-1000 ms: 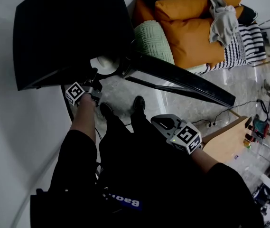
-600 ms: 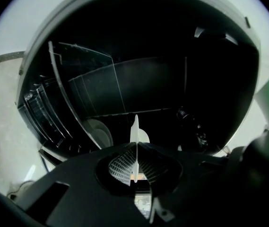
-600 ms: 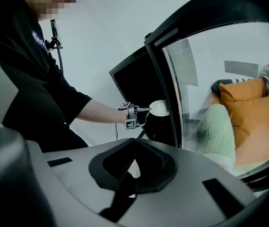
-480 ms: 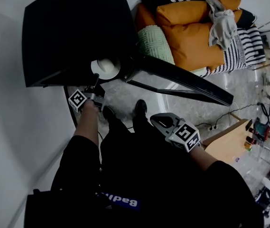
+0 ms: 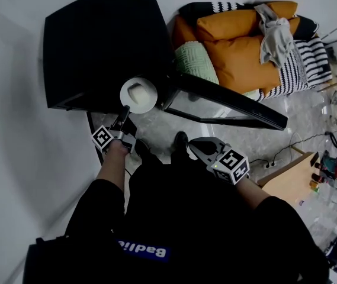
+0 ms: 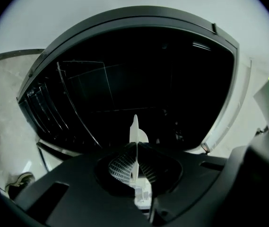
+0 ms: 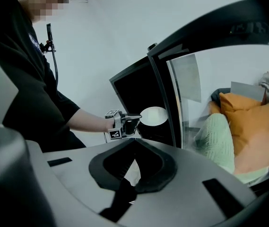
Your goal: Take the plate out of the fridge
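A round white plate (image 5: pixel 138 94) with a pale lump on it hangs just in front of the black fridge (image 5: pixel 97 40), level with its top front edge. My left gripper (image 5: pixel 124 109) is shut on the plate's near rim. In the left gripper view the plate (image 6: pixel 134 135) stands edge-on between the pads, with the dark fridge interior (image 6: pixel 139 79) behind it. The right gripper view shows the plate (image 7: pixel 154 116) and the left gripper (image 7: pixel 133 119) beside the open fridge door (image 7: pixel 165 98). My right gripper (image 5: pixel 194 145) hovers over the floor with its jaws together and nothing held.
The fridge door (image 5: pixel 227 102) swings out to the right across the floor. Behind it lie orange cushions (image 5: pixel 245 40), a green cushion (image 5: pixel 195 61) and a striped blanket (image 5: pixel 310 52). A wooden table (image 5: pixel 286 176) and cables (image 5: pixel 298 138) are at the right. A white wall (image 5: pixel 14 158) is close on the left.
The left gripper has lifted and drawn the plate out of the fridge opening; the plate, half hidden under the fridge top before, now shows whole. The right gripper has barely shifted.
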`<state>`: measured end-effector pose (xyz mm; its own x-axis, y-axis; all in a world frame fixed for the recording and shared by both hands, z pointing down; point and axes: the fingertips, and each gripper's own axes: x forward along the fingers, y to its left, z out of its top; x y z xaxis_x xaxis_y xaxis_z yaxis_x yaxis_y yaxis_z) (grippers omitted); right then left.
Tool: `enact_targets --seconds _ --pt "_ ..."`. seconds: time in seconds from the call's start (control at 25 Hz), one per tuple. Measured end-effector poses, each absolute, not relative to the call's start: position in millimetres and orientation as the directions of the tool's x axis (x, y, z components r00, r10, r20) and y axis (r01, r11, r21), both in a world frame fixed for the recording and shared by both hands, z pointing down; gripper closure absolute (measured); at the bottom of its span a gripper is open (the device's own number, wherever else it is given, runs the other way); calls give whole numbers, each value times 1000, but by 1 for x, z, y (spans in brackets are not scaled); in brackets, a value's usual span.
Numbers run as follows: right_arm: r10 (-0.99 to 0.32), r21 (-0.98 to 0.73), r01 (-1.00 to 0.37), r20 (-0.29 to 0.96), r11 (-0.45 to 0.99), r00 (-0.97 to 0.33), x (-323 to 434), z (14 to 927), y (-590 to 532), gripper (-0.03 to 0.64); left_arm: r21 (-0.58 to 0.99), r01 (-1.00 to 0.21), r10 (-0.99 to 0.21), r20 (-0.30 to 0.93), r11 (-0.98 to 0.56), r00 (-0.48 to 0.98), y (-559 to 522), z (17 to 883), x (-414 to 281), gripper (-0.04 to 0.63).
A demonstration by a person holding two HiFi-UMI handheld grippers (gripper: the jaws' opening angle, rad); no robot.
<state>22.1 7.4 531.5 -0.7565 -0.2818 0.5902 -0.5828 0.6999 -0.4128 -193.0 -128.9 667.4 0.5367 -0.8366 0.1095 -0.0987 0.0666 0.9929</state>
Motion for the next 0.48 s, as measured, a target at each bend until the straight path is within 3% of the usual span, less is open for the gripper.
enact_targets --seconds 0.48 --pt "-315 -398 -589 568 704 -760 7 521 -3 609 995 -81 -792 93 55 603 -81 627 -195 580"
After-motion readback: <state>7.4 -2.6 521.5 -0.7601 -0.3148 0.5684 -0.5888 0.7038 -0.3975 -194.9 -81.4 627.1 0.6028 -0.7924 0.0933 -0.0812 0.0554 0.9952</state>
